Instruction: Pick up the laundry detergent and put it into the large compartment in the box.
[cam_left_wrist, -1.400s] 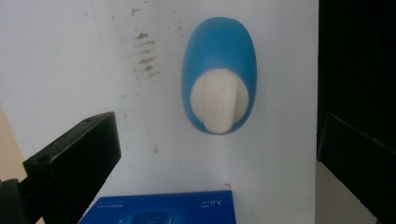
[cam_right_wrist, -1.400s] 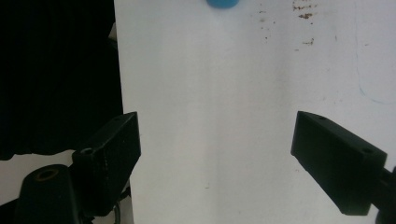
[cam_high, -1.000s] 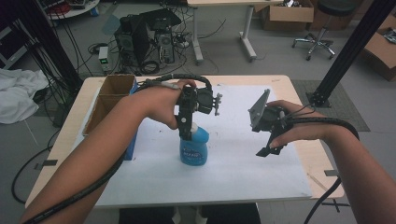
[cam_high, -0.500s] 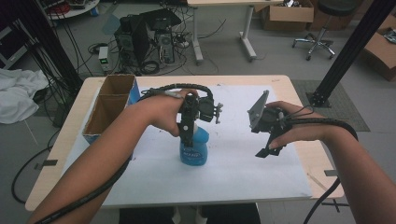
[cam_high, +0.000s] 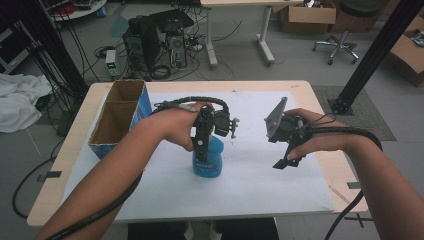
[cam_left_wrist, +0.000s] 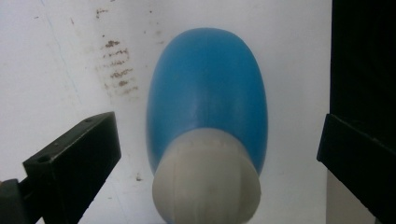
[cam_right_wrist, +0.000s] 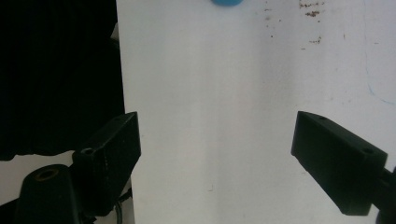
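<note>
One blue bottle (cam_high: 208, 159) with a pale rounded cap stands upright on a white sheet (cam_high: 250, 185) that covers most of a light wooden table (cam_high: 320, 95), near the middle of the sheet and a little toward its left side. In the left gripper view the bottle (cam_left_wrist: 208, 107) is seen from above, its cap closest to the camera and its blue shoulders spreading out below, with faint brown smudges on the sheet to the left of it. The left gripper (cam_high: 201, 150) is held straight over the bottle, pointing down, and its two black jaws stand wide apart, one on either side of the cap without touching it. The person's left hand (cam_high: 175, 127) grips this tool from the left, with a black cable looping over the top of it. To the right of the bottle and well apart from it, the right gripper (cam_high: 286, 161) hangs above bare sheet in the person's right hand (cam_high: 312, 137), a grey three-cornered plate on top of it; in the right gripper view its jaws are also spread wide with nothing between them, and a sliver of the blue bottle shows at the top edge. On the far left part of the table sits an open cardboard box (cam_high: 117, 117) with blue outer walls and two compartments. Beyond the table, on the floor, are computer towers (cam_high: 155, 42) and tangled cables.
</note>
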